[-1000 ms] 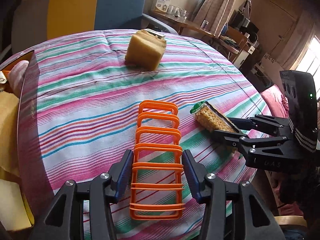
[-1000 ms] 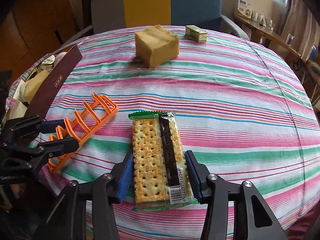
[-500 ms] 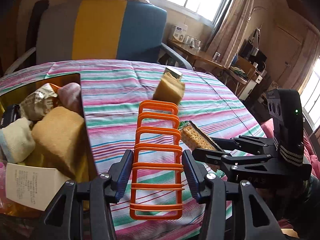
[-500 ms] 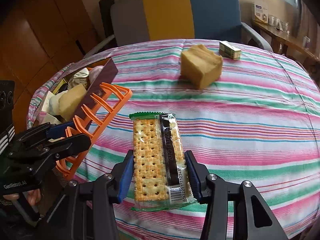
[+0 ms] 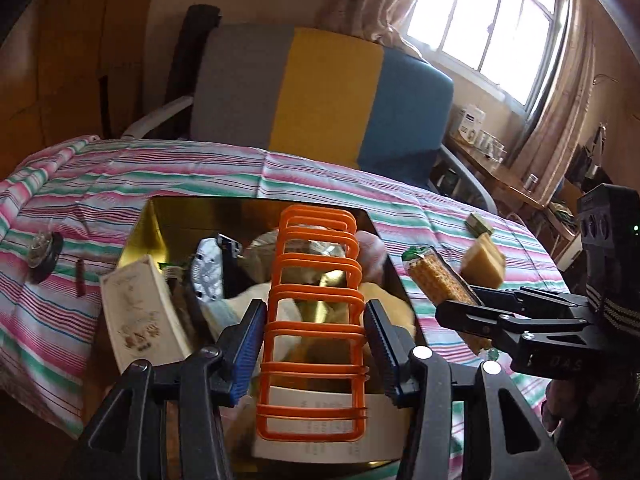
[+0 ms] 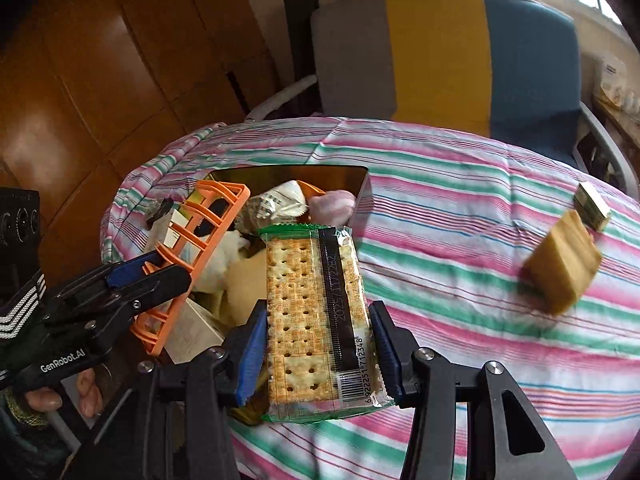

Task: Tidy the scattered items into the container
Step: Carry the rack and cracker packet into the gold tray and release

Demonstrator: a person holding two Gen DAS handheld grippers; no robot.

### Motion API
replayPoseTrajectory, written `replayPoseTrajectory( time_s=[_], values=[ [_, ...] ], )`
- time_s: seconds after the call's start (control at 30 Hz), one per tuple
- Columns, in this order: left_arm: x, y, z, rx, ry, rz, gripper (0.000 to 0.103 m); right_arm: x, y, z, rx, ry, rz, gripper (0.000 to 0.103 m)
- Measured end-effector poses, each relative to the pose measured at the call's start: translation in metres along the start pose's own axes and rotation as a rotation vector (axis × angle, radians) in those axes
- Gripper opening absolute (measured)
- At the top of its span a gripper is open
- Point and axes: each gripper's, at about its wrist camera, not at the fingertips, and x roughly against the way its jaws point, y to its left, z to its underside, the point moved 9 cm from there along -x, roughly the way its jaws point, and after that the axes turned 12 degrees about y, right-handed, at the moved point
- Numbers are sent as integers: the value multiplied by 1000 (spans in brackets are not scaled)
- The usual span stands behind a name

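The desk [image 5: 312,184], covered with a striped cloth, carries the container [image 5: 256,206], an open box with dark, gold-lined walls, already crowded with soft packets and cartons.

The orange rack [image 5: 316,300] hangs above the container's contents, clamped across its width in the left gripper [image 5: 314,344]. It appears light and stiff; its open rungs can snag on neighbouring items, so the side rails are the correct place to hold it.

The cracker packet [image 6: 316,316] is clamped by its long edges in the right gripper [image 6: 318,344], over the container's near right edge. The film wrapper looks slippery and the crackers fragile; squeeze gently at the edges and lay it flat.

The tan block [image 6: 562,266] and the small green box [image 6: 592,206] lie on the cloth, well apart from the container. The block looks soft and light; grip its flat faces.
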Motion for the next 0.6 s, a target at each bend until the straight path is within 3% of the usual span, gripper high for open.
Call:
replayPoseTrajectory(
  time_s=[0.23,0.4,0.53,0.6],
  values=[
    [-17,52,-24,53,10,-74,51,-38,43,-43,35,34,-31,50],
    [-8,64,-22,98,-23,-56,51,-58,66,-57,65,64,-80,53],
    [-1,66,-15,106,-29,-47,53,-56,70,-55,45,56,-142,74],
    [2,62,-9,101,-27,-43,53,-52,66,-50,21,58,-161,75]
  ],
)
